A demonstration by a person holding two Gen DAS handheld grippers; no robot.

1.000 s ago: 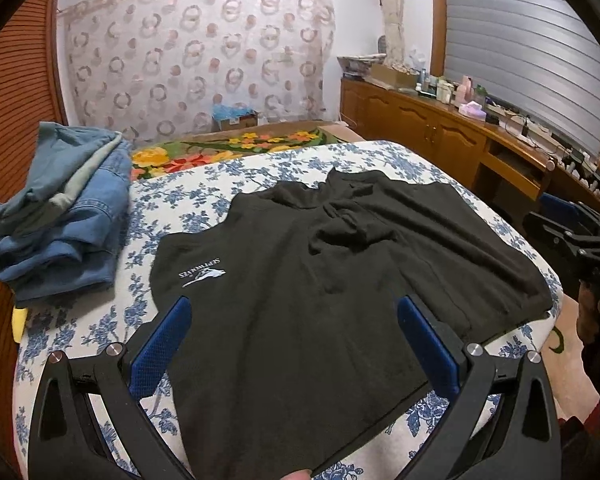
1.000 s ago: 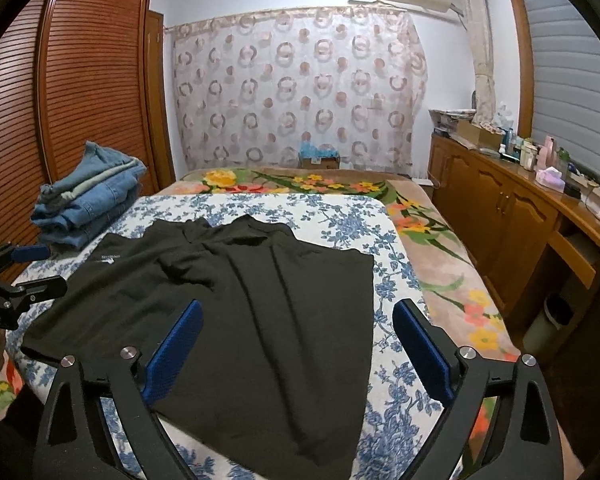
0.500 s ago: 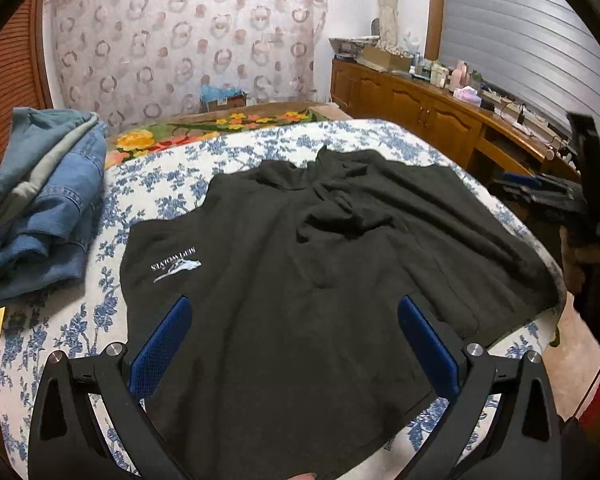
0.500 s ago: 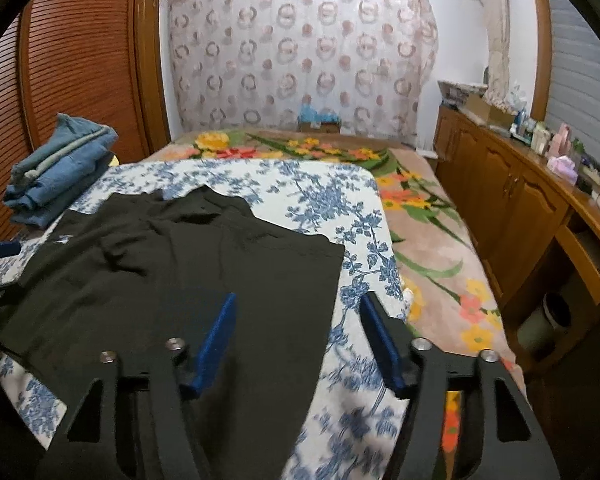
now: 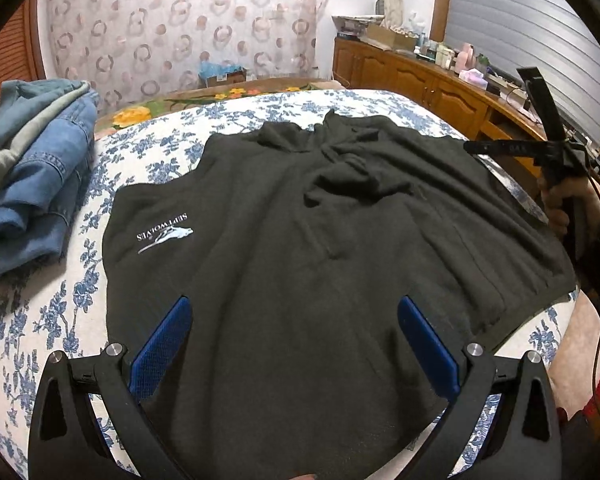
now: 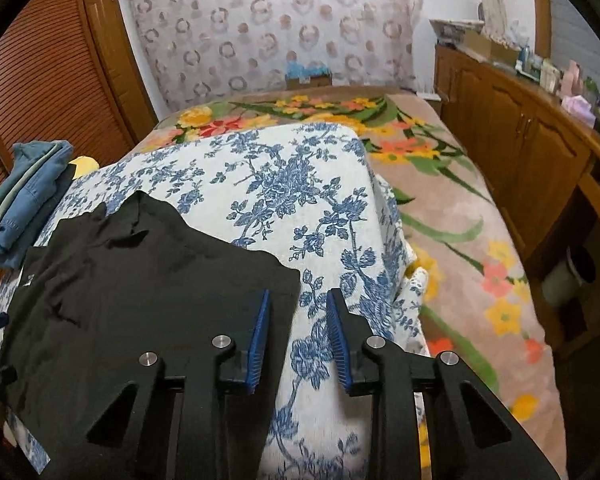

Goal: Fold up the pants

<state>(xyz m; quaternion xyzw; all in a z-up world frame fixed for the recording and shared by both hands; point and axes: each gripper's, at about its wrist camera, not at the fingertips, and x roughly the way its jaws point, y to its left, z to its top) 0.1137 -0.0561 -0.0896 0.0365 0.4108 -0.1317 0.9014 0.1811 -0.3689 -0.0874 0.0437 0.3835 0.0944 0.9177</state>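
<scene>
Black pants (image 5: 300,240): spread unfolded on bed (image 6: 300,184), rumpled toward 12 o'clock, folding not begun; left gripper (image 5: 292,344) fingers wide, empty; right gripper (image 6: 296,340) fingers narrowed, just closing, nothing between.

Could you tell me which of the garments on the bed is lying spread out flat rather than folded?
The black pants with the white logo, spread flat mid-bed. The blue denim garments sit folded in a stack at the bed's left edge.
</scene>
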